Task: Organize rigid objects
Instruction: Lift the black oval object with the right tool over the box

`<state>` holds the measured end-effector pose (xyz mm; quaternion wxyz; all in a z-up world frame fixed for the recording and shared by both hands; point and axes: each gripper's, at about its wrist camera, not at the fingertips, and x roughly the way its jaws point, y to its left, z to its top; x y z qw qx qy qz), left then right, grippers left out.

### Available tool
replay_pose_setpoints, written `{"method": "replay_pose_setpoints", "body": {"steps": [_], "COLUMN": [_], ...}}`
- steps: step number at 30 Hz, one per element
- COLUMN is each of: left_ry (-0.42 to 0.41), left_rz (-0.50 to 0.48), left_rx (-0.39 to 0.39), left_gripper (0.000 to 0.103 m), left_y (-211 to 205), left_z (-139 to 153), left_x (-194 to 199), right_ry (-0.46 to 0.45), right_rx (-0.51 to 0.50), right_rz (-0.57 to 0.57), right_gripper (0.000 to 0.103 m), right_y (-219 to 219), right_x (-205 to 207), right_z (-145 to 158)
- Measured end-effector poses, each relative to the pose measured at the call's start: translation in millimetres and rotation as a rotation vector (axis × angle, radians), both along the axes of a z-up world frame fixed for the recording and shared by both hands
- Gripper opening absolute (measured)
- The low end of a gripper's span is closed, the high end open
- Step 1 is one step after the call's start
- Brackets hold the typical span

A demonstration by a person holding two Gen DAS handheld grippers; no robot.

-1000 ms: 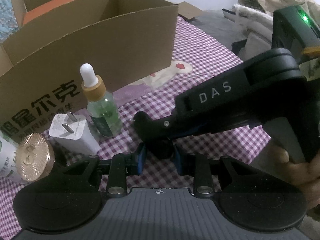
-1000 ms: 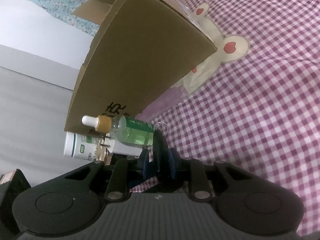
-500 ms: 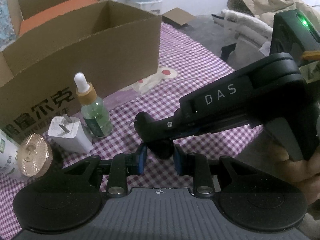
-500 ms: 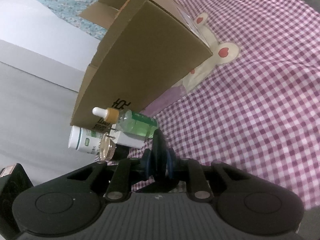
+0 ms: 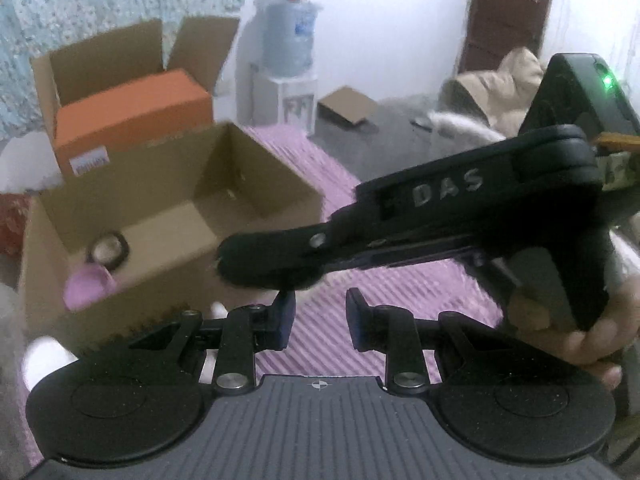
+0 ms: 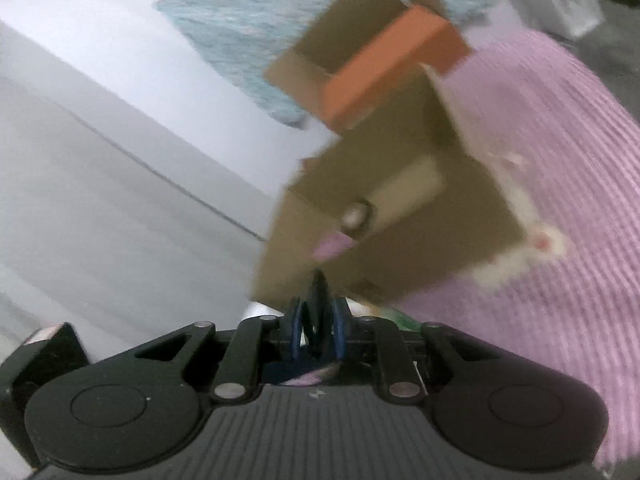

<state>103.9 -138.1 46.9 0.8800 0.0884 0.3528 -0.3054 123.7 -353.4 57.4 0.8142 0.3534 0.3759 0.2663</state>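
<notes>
The step in hand is carrying the dark flat piece (image 6: 318, 300) to the open cardboard box (image 5: 256, 208).

**State of the tongs**
- The right tongs (image 6: 318, 320) are pressed together on the dark flat piece, which stands on edge between the blue pads. We cannot tell what the piece is.
- The left tongs (image 5: 320, 316) stand narrowly spread. Only the pink cloth (image 5: 400, 292) shows through the gap, so they pinch nothing.

**Position of the parts**
- The box stands on the cloth, ahead of and below both tongs.
- A dark-rimmed round item (image 5: 108, 248) and a pink item (image 5: 86, 286) already lie in its near left corner.
- An orange carton (image 5: 132, 112) sits in a second box behind.

**Pose**
- In the left wrist view the right tongs reach in from the right, crossing just above the left tips and pointing towards the box.
- The person's hand (image 5: 592, 320) wraps the right grip from below.
- The right view is rolled, so the box appears tilted.

**Procedure, as we judge it**
1. Keep the right pads firmly closed; a thin piece on edge can pivot.
2. Clear the near wall of the box before lowering.
3. Aim for the bare floor of the box, away from the two items.
4. Draw the left tongs aside to avoid a collision.
</notes>
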Motion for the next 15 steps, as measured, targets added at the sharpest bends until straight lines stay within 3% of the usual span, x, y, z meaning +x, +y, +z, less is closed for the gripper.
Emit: {"method": "replay_pose_setpoints", "body": {"steps": [6, 15], "left_ry": [-0.032, 0.053], "left_rz": [0.072, 0.221], "left_rx": [0.008, 0.029], "left_gripper": [0.027, 0.027], "left_y": [3, 14], "left_z": [18, 11], "left_x": [37, 119], "right_ry": [-0.061, 0.029], "right_rx": [-0.042, -0.059], "right_rz": [0.056, 0.121], "right_gripper": [0.017, 0.017], "right_y": [23, 53], "right_x": [46, 145], "right_z": [30, 21]}}
